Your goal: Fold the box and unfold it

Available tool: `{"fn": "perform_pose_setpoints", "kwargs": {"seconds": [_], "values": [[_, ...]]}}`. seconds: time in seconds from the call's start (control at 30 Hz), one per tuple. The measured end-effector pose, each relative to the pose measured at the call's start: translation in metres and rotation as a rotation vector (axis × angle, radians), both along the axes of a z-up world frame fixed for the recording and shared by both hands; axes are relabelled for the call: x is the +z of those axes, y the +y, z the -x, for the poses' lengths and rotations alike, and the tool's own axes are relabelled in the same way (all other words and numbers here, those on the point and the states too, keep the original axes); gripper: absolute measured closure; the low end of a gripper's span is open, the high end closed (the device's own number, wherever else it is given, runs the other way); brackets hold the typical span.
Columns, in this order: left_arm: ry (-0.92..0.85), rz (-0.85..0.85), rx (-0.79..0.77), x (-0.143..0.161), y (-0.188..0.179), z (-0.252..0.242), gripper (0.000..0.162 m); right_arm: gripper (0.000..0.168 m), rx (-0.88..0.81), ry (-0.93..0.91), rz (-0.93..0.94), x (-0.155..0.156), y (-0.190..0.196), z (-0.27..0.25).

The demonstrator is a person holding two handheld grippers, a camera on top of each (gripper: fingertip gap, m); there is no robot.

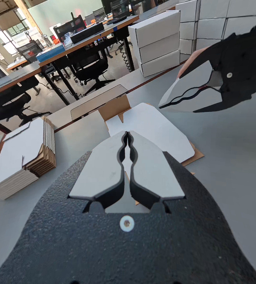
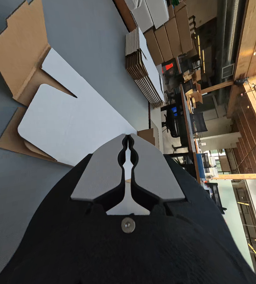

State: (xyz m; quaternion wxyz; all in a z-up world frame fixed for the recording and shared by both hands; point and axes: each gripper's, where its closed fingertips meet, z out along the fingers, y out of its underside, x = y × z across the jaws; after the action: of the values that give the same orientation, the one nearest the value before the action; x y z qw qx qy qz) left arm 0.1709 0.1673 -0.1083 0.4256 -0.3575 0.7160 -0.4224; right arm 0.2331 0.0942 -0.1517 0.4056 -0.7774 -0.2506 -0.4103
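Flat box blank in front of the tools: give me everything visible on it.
The flat die-cut cardboard box blank, white on one face and brown kraft on the other, lies on the grey table. A large white panel with rounded corners is folded over brown flaps; a tapered slit cuts into it. One brown stepped-edge flap tilts upward. The shut left tool and shut right tool point at it; contact cannot be told.

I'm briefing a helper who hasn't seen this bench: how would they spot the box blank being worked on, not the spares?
On the grey table, look right of the stack of flat blanks, in front of the left gripper. The box blank lies alone, partly folded: white rounded flaps over brown cardboard, one brown panel raised. The spares are piled flat.
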Motion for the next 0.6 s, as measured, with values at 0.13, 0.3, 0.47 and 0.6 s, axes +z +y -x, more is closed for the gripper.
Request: {"fn": "perform_pose_setpoints", "kwargs": {"seconds": [0.13,0.3,0.47,0.6], "values": [[-0.003,-0.219,-0.123,-0.012,-0.004,-0.003,0.136,0.122,0.117,-0.109,0.091,-0.011,-0.013,0.010],[0.178,-0.407,-0.284,-0.074,-0.020,0.002,0.133,0.120,0.143,-0.219,0.290,-0.039,-0.030,0.009],[0.241,-0.533,-0.352,-0.107,-0.023,0.024,0.142,0.113,0.173,-0.282,0.338,-0.052,-0.035,0.011],[0.199,-0.621,-0.386,-0.123,-0.022,0.034,0.151,0.110,0.207,-0.331,0.343,-0.053,-0.029,0.010]]}}
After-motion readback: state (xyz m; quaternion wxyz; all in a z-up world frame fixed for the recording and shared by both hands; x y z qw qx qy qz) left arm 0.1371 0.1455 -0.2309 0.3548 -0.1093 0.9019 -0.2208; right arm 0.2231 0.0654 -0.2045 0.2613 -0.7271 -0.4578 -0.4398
